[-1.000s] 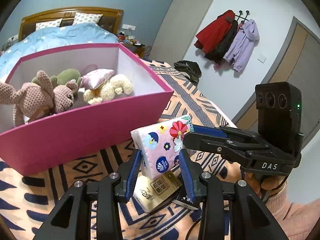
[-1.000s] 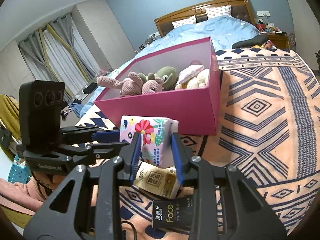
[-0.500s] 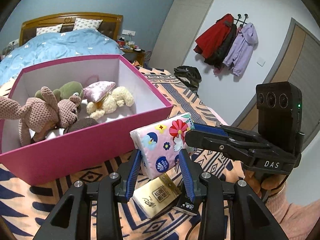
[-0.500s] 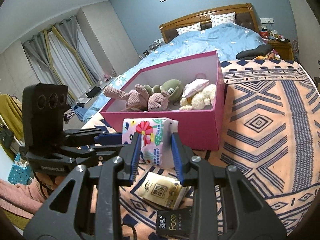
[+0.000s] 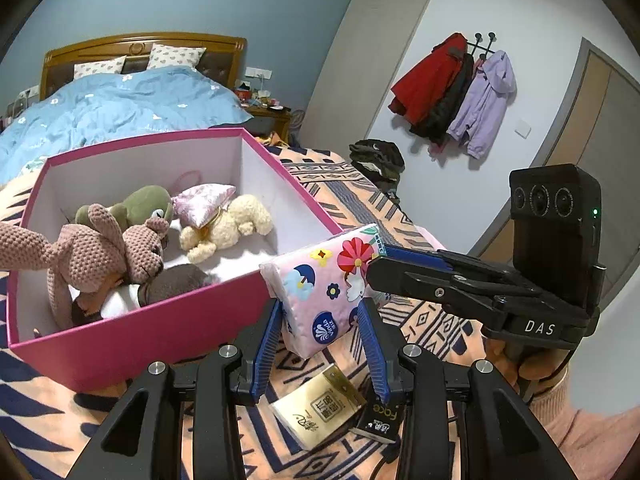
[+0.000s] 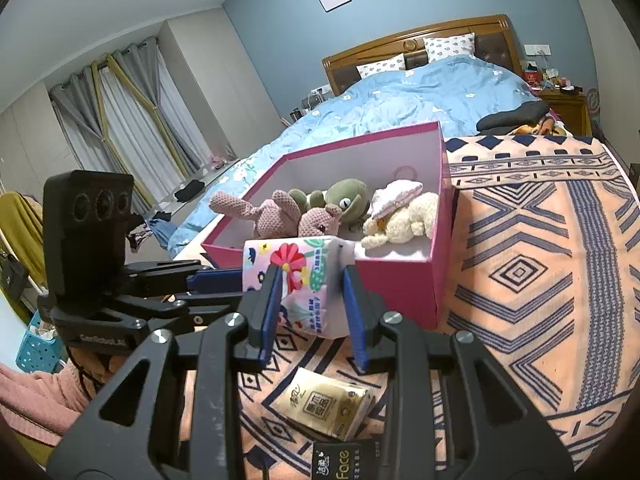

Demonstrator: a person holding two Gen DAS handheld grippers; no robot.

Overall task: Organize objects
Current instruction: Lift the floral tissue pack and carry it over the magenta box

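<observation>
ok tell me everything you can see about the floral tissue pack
The floral tissue pack is a soft plastic-wrapped pack, pink with printed red flowers, blue umbrellas and a round blue logo. It is held off the patterned blanket, tilted, at the near wall of the pink box. Both claws are shut on it: the left claw from one side, the right claw from another. The wrap dents slightly under the blue pads.

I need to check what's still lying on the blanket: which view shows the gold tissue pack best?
The right wrist view: the gold pack lies almost fully visible below the right gripper. In the left wrist view, the gold pack is partly hidden behind the left gripper.
</observation>
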